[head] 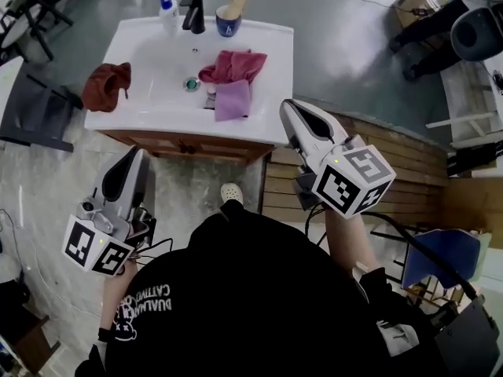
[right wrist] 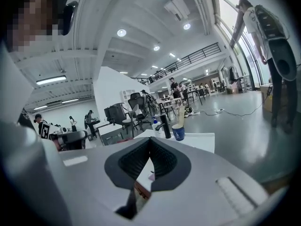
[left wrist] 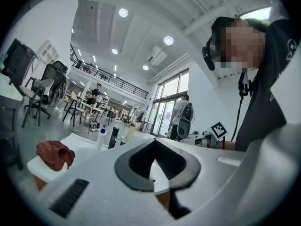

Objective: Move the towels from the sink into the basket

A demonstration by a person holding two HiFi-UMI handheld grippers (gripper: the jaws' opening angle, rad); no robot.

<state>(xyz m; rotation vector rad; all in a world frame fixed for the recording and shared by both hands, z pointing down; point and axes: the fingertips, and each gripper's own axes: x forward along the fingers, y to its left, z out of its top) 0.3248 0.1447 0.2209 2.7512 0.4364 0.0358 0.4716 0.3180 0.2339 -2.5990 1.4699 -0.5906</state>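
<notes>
Three towels lie at the white sink (head: pixel 149 57). A rust-red one (head: pixel 106 85) sits bunched on the sink's left rim and shows again in the left gripper view (left wrist: pixel 55 154). A pink-red towel (head: pixel 233 65) and a lilac one (head: pixel 233 100) lie in the basin, right of the drain. My left gripper (head: pixel 137 154) hangs below the sink's front edge, shut and empty (left wrist: pixel 154 140). Near the sink's front right corner my right gripper (head: pixel 289 104) is also shut with nothing in it (right wrist: pixel 149 139). No basket shows in any view.
A black faucet (head: pixel 193 10), a soap bottle (head: pixel 167 10) and a blue cup (head: pixel 228 22) stand along the sink's back edge. The wooden cabinet (head: pixel 189 144) is under the sink. A blue chair (head: pixel 440 254) is at the right, and dark chairs (head: pixel 31 112) at the left.
</notes>
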